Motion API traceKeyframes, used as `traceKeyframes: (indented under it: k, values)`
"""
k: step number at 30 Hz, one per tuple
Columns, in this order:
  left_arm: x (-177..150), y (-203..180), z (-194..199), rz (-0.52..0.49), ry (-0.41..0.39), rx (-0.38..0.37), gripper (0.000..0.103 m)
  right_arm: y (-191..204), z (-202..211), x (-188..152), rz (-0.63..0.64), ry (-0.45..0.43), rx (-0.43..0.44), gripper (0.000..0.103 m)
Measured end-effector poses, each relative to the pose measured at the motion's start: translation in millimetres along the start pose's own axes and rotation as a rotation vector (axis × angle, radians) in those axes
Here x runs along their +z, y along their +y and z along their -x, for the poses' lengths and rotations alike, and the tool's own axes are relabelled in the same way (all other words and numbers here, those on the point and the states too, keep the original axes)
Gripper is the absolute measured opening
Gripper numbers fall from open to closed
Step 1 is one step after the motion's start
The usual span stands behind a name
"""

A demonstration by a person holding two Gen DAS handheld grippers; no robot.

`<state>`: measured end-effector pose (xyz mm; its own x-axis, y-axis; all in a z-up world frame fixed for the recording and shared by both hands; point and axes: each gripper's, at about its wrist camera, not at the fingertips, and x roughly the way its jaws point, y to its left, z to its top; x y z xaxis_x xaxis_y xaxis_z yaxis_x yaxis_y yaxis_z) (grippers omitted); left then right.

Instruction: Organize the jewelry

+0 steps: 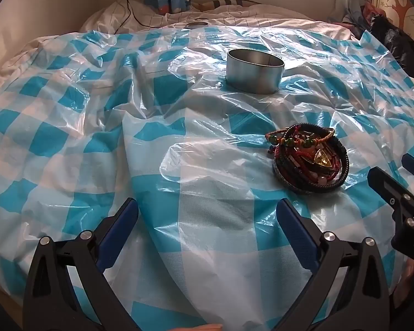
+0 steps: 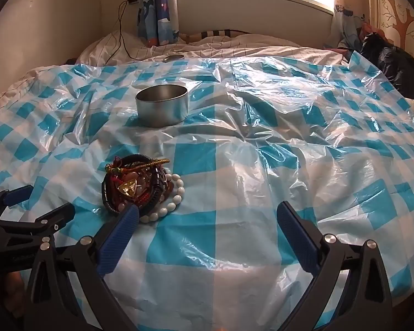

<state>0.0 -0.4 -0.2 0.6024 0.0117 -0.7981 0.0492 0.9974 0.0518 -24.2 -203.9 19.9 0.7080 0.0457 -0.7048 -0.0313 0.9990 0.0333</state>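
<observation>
A pile of jewelry (image 1: 310, 160) lies on the blue-and-white checked plastic sheet: dark bracelets, red cords, green beads and a gold triangular pendant. In the right wrist view the pile (image 2: 135, 187) also shows a white bead bracelet (image 2: 176, 195). A round metal tin (image 1: 254, 71) stands open beyond it; it also shows in the right wrist view (image 2: 162, 105). My left gripper (image 1: 207, 209) is open and empty, below and left of the pile. My right gripper (image 2: 207, 215) is open and empty; its left finger (image 2: 124, 229) lies just in front of the pile.
The plastic sheet (image 1: 96, 143) covers a bed with white bedding. A metal lid (image 2: 174, 58) lies at the sheet's far edge. A cable hangs on the wall at the back left. A black bag (image 2: 392, 60) sits at the back right.
</observation>
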Motion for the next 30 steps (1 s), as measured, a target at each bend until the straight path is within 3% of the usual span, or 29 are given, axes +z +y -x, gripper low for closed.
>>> traceKeyframes:
  k: [30]
  values:
    - [-3, -2, -4, 0.004, -0.006, -0.037, 0.097, 1, -2, -3, -0.005, 0.01, 0.005, 0.096]
